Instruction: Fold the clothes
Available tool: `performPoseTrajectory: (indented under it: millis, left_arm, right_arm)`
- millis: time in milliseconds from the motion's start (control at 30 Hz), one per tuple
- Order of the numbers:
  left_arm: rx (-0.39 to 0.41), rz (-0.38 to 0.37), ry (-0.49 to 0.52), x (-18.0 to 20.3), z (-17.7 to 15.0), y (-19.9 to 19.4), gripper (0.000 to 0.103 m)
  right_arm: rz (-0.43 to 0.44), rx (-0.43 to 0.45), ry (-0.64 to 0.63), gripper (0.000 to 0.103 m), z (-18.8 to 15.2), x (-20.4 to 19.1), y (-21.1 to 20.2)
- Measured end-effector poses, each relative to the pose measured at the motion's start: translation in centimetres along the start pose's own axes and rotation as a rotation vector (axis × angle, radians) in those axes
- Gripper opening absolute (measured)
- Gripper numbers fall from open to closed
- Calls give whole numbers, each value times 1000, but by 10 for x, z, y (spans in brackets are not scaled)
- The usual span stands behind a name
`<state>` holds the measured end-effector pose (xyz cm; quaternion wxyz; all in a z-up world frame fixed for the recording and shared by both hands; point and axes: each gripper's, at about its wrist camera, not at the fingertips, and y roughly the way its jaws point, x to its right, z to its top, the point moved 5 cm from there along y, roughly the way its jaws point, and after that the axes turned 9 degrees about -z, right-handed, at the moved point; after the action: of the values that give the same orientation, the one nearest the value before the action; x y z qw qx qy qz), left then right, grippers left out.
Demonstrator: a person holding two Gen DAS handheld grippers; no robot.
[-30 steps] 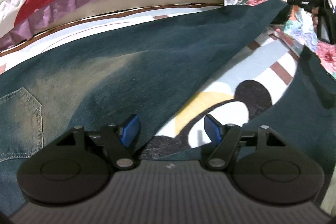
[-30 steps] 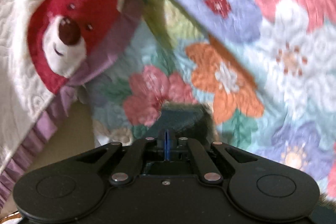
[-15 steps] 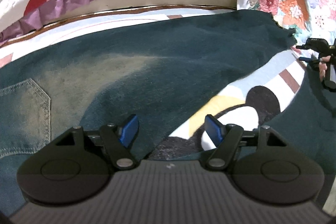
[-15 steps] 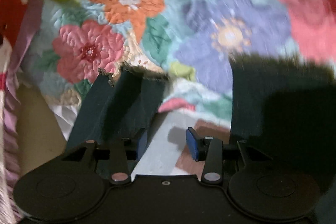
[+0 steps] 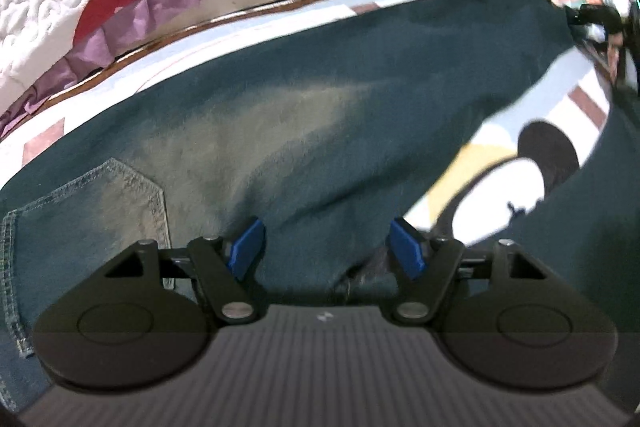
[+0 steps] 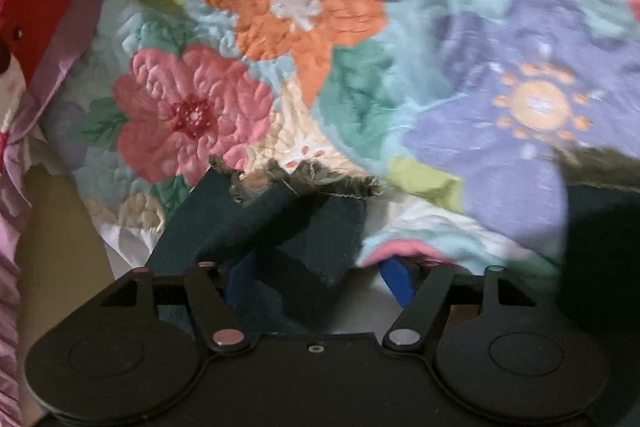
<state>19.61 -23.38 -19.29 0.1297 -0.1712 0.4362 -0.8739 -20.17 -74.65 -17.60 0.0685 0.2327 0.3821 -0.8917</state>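
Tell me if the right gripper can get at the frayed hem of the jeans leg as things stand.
Probably yes. The frayed hem lies just ahead of the right gripper, the leg's cloth sits between its closing jaws, and nothing covers it.

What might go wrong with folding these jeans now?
1. The right gripper is closing with only the twisted end of one leg, by the frayed hem, between its jaws. It might grab too little, and the leg could slip out.
2. The flowery quilt lies right against that hem, so it could get pinched too.
3. The left gripper is open and holds nothing, so the jeans may slide or bunch up when pulled.
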Motion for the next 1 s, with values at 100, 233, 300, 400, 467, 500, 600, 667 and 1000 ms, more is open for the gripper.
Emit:
performPoseTrajectory:
  millis: [100,233,300,400,467,500,600,667,1000]
  left_arm:
    - [-7,33,10,1,-5,-2,70]
    - [-31,74,-14,-5,-13,-7,70]
    - [-35,74,-34,-10,-17,-9,70]
    - [-63,72,-83,-20,-26,-8,82]
    - [-58,50,-117,-25,-30,-8,82]
    - [-49,42,-133,-27,-31,-9,82]
    - [-22,27,-176,-32,-30,-12,81]
    - [-10,18,-189,-34,-31,-14,80]
    - [54,-153,-336,-53,-43,-50,79]
  right_arm:
    - [89,61,-60,6,21,-29,-25]
    - [242,256,-114,4,65,-61,-107]
    - [151,267,-208,4,66,-53,-116]
    - [-116,120,-323,4,43,-14,-77]
    - [-232,61,-416,4,23,5,-56]
    - [-258,42,-439,4,16,11,-49]
    - [-292,54,-471,4,12,10,-43]
    - [-299,70,-524,4,17,-2,-46]
    - [-459,80,-740,15,30,-16,-49]
